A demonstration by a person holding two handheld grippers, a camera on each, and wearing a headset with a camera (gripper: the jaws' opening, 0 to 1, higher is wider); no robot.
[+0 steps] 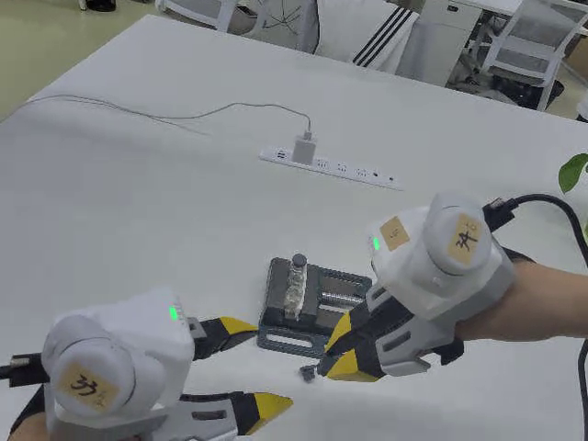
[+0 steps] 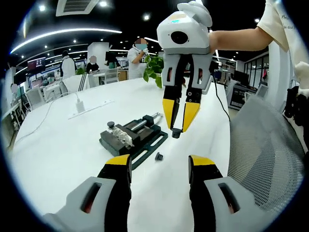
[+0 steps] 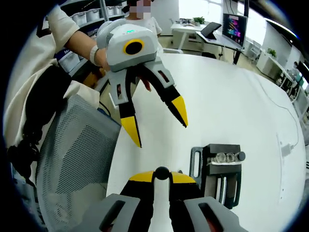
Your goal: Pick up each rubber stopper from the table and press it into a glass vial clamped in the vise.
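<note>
Round black stopper [image 3: 161, 172] nipped by right gripper [image 3: 161, 178], blocky metal vise [image 3: 212, 178]

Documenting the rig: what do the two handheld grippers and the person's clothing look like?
The left gripper and right gripper each have a white rounded housing, a green light, a tan numbered sticker and black jaws with yellow tips. A black cable leaves the right gripper. The person's short sleeve is pale.

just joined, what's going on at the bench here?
Stoppers are being pressed into vials with two handheld grippers. The right gripper is shut on a rubber stopper, held above the table just beside the vise. Glass vials are clamped in the vise, and one end vial looks already stoppered. The left gripper hangs open, holding nothing. A loose stopper lies on the table by the vise.
</note>
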